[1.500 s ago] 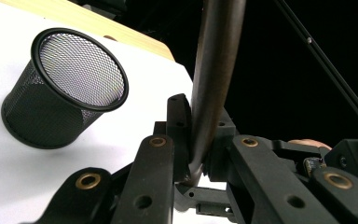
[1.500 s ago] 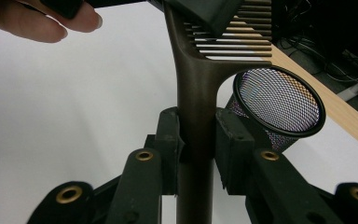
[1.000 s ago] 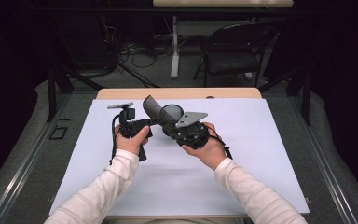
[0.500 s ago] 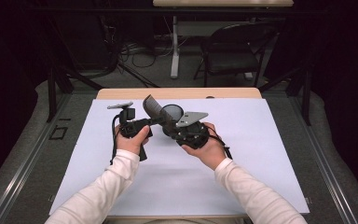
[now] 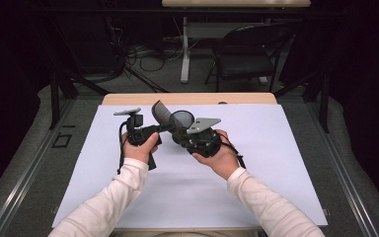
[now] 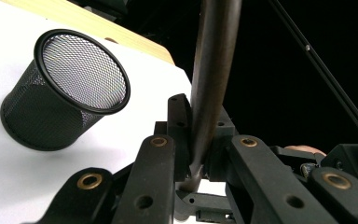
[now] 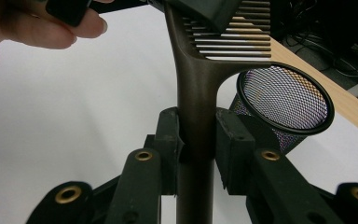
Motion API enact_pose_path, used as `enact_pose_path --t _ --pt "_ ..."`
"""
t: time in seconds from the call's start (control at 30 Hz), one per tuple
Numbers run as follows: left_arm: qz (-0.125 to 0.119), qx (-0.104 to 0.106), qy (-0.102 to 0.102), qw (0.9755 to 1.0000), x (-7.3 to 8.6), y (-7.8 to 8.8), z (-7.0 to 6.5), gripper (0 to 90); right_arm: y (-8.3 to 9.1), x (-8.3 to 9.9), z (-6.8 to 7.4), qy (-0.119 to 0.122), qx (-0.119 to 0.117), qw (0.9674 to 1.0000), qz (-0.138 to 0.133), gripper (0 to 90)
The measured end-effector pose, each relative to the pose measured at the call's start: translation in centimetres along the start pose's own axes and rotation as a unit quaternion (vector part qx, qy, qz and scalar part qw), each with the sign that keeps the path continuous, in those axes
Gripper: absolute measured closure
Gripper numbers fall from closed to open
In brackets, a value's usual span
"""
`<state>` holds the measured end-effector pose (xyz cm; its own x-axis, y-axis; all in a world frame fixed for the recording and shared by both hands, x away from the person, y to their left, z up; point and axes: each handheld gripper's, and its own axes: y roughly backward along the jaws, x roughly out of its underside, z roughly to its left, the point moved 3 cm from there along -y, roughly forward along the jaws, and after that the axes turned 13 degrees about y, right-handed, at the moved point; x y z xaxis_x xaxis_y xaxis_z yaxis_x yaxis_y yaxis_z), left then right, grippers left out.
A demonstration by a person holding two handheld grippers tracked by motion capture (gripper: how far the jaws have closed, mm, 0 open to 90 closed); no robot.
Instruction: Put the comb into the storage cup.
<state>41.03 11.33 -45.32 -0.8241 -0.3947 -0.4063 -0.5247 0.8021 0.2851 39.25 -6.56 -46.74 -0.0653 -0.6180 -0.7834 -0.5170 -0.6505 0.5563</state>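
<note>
A dark brown comb [image 5: 161, 112] rises tilted between my two hands above the white table sheet [image 5: 276, 163]. My left gripper [image 5: 159, 129] is shut on the comb [image 6: 212, 70], which shows edge-on between its pads [image 6: 179, 116]. My right gripper [image 7: 196, 135] is shut on the comb's handle [image 7: 196, 93], with the teeth above it. The left hand [image 7: 23, 23] and part of its gripper cover the teeth's upper end in the right gripper view. A black mesh cup [image 5: 181, 119] stands just behind the grippers, its open mouth [image 6: 81, 70] facing the cameras.
The table's wooden far edge [image 5: 187, 98] lies close behind the mesh cup [image 7: 284, 98]. White sheet stretches to both sides and toward the person. Beyond the table are a dark chair [image 5: 246, 54], cables on the floor and a table leg.
</note>
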Motion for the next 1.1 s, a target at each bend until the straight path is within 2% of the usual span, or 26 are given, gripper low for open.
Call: enact_pose_path --t 0.5,0.93,1.1 --pt "-0.008 0.001 -0.002 1.0000 -0.02 -0.10 -0.02 83.9 -0.01 -0.03 -0.04 0.001 0.003 1.0000 -0.002 70.0" --pt "-0.022 0.003 -0.011 0.9997 -0.25 0.04 0.01 83.8 0.11 -0.07 -0.07 -0.002 0.011 0.9999 -0.004 58.6" --pt "-0.026 0.002 -0.016 0.9995 -0.36 -0.01 0.06 83.8 0.10 0.04 -0.26 -0.005 0.017 0.9998 -0.003 50.5"
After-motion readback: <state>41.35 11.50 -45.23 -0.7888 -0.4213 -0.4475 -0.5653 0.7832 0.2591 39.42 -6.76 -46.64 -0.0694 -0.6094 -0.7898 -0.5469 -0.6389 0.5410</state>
